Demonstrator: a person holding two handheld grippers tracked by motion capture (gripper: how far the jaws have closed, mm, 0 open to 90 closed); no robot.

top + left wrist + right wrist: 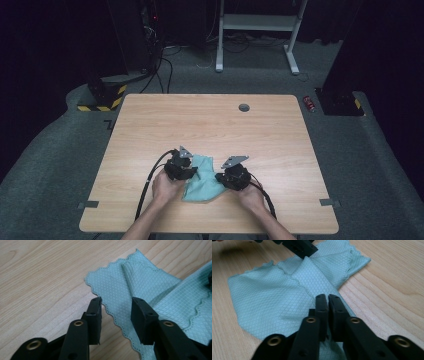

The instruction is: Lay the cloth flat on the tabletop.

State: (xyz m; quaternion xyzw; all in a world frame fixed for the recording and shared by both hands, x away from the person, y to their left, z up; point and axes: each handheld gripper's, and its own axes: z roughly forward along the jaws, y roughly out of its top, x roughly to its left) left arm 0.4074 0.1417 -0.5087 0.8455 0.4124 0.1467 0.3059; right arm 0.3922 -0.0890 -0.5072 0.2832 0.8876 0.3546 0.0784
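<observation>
The cloth (202, 176), light teal w/ a diamond weave and scalloped edges, lies on the wooden bench (210, 125) near the front edge, btw. the two hands. It is not flat: some parts are folded over each other, and in the left gripper view one fold (130, 275) runs toward the far corner.

Left tool (116, 308): the jaws stand apart. The scalloped edge of the cloth passes in the gap btw. them, but the pads do not press on it; the left pad is over bare wood just beside the edge, the right pad over the cloth. In the high view this tool (181, 167) is at the left side of the cloth, held by the left hand (167, 187).

Right tool (328, 298): the jaws are together, almost no gap. The tips are at a narrow folded strip (312, 277) of the cloth, and the cloth lies under and around them. If a layer is pinched btw. the pads, I cannot tell. In the high view this tool (234, 176) is at the right side of the cloth, w/ the right hand (252, 197) behind it.

A black cable (147, 187) goes from the left tool to the front edge of the bench.
</observation>
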